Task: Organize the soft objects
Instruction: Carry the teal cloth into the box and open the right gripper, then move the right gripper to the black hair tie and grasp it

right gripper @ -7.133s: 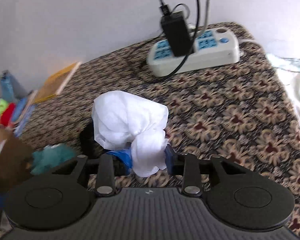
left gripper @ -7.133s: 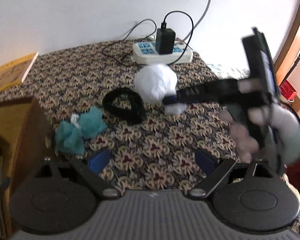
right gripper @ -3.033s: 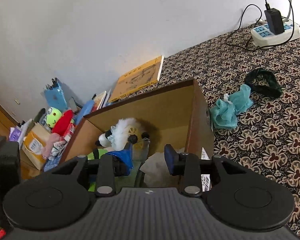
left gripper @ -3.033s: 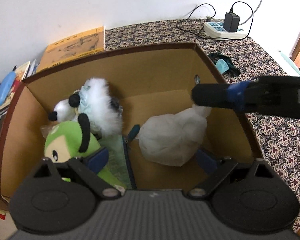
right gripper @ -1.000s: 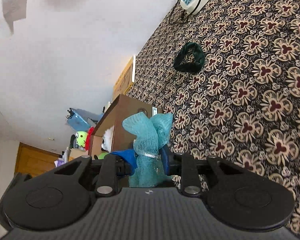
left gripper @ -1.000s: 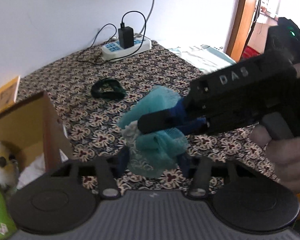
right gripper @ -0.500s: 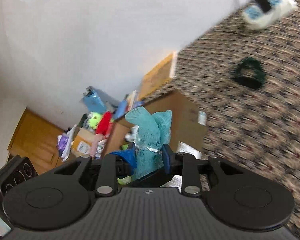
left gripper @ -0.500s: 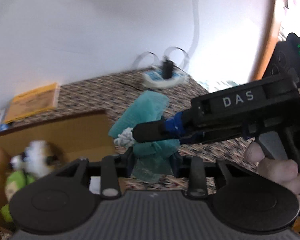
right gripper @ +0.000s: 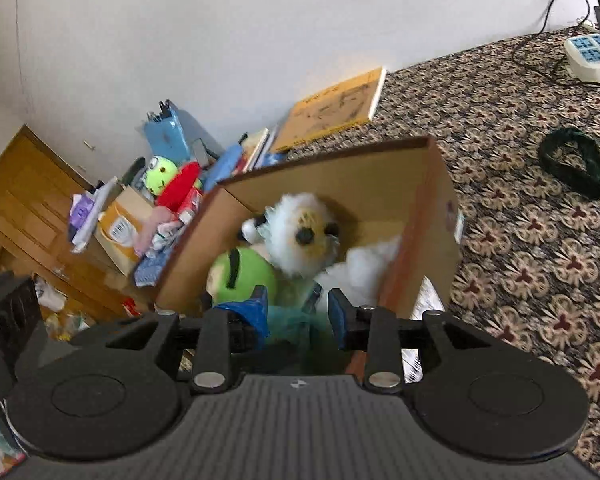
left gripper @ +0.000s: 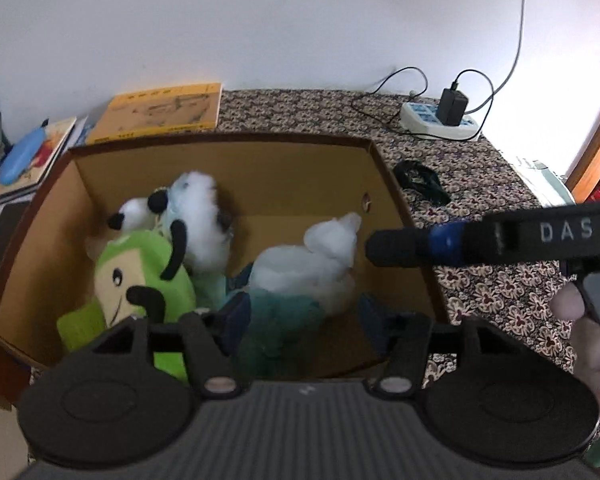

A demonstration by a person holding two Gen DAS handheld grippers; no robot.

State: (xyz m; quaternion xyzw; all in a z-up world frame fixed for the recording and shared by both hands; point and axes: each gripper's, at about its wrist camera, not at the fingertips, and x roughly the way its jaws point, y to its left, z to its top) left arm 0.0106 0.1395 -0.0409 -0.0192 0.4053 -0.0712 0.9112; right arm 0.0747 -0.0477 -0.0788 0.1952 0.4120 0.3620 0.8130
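the teal mesh puff (left gripper: 280, 320) has been let go and now lies in the near part of the cardboard box (left gripper: 384, 168), against the white bundle (left gripper: 312, 268) and beside the green plush toy (left gripper: 140, 276). half a second ago it was clamped by both tools above the rug. the left gripper (left gripper: 300, 316) is spread open over it; the right gripper (right gripper: 298, 316) is also parted, released. judged from this, only the dark green hair band (right gripper: 572, 162) is left out on the rug, far right of the box.
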